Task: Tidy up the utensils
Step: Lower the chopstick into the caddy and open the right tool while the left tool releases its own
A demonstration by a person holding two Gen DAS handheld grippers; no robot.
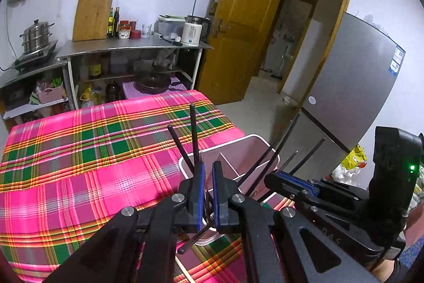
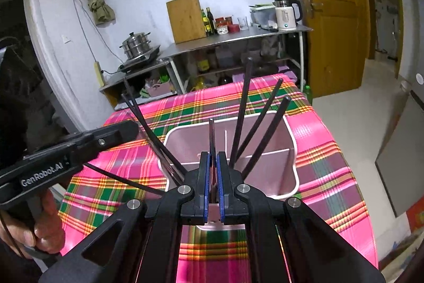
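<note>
My jaws are nearly closed on both sides, each pinching something thin. The left gripper [image 1: 208,192] has a dark chopstick [image 1: 194,235] between its blue pads; the stick slants down and out below the fingers, its lower end over the cloth [image 1: 79,150] in front of the holder [image 1: 273,163]. In my own left view I cannot be sure whether that stick's tip is inside the holder or just outside its near wall.

The right gripper [image 2: 212,177] is clamped on a thin dark utensil [image 2: 211,134], a reddish-brown sliver standing almost upright between the pads and rising over the holder's mouth. From the side, the left view shows it hanging just over the holder's right rim.

Going left to right across the holder [image 2: 291,139]: two black chopsticks [image 2: 148,126] lean out over the left rim, then comes the piece I hold on the right, then three more chopsticks [image 2: 261,123] fan up from the right front compartment against the divider. The back compartment looks bare.

By my reckoning the job is well along: five sticks already stand in the holder, and the two pieces in my grips are what is left to drop in. A pale stick [image 1: 182,271] also lies on the cloth near the bottom edge of the left view, so that may need collecting too.
</note>
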